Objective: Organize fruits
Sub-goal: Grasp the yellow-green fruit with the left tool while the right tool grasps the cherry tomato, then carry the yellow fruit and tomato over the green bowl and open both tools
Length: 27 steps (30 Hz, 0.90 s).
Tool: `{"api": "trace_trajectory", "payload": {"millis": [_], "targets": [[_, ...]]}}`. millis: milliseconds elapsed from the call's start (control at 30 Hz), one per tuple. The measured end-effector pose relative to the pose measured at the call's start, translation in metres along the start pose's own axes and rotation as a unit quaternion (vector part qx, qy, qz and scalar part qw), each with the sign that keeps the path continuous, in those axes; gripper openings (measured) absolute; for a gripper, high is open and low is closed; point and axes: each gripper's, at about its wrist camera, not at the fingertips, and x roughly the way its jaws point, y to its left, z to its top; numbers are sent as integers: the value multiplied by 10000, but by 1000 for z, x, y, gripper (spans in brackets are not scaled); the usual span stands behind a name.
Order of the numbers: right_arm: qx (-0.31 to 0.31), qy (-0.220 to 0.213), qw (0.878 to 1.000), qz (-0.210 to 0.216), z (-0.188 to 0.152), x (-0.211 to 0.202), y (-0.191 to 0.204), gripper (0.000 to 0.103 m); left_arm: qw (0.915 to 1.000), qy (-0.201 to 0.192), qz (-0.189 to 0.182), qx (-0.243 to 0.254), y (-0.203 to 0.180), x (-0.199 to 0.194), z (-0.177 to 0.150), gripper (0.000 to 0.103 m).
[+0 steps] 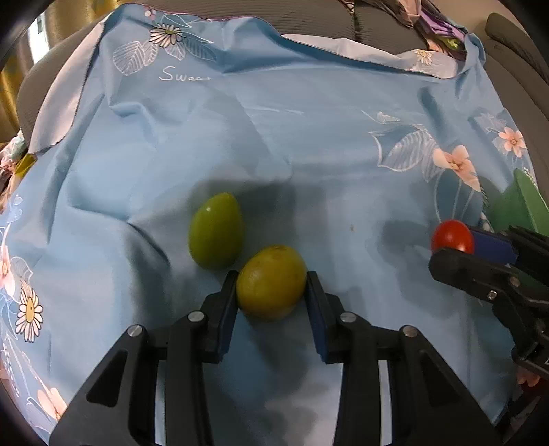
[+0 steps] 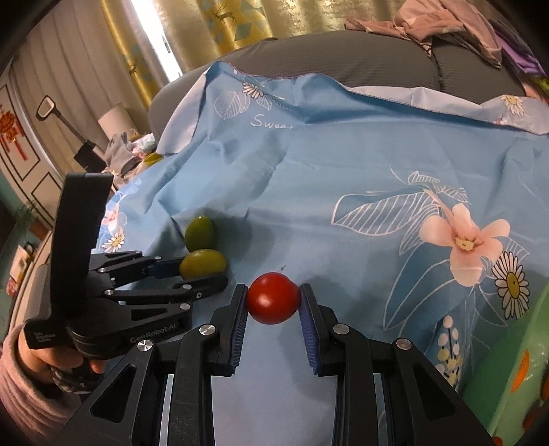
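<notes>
A yellow-green round fruit (image 1: 271, 284) lies on the blue floral cloth (image 1: 274, 137), and my left gripper (image 1: 271, 274) is shut on it, one pad pressed to each side. A greener, egg-shaped fruit (image 1: 215, 240) rests just beyond, touching or nearly touching it. My right gripper (image 2: 273, 291) is shut on a red tomato (image 2: 273, 297), held a little above the cloth. From the right wrist view, the left gripper (image 2: 202, 272) sits to the left with both green fruits (image 2: 200, 233) at its tips. In the left wrist view the tomato (image 1: 452, 236) shows at the right edge.
A green box (image 2: 514, 377) with orange print stands at the right edge of the cloth. A grey cushion (image 2: 343, 61) rises behind, with crumpled clothes (image 2: 446, 24) on top. A hand in a pink sleeve (image 2: 20, 377) holds the left gripper. The cloth is wrinkled.
</notes>
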Motion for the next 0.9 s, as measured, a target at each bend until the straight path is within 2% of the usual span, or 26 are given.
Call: {"api": "trace_trajectory", "payload": {"millis": [167,400,900], "targets": [[35,-64,10000,16,-6,-12,1,31,9996,-150,-222,33,-13,-19,-4,37],[97,-225,9997,64,-19,-43,3,31,9975,-493,-427,261,-44,-66,-19,37],[138,-650,9978,60,-56,-124,13,31,9932,-898,-441,597,-98,-132,-53,38]]}}
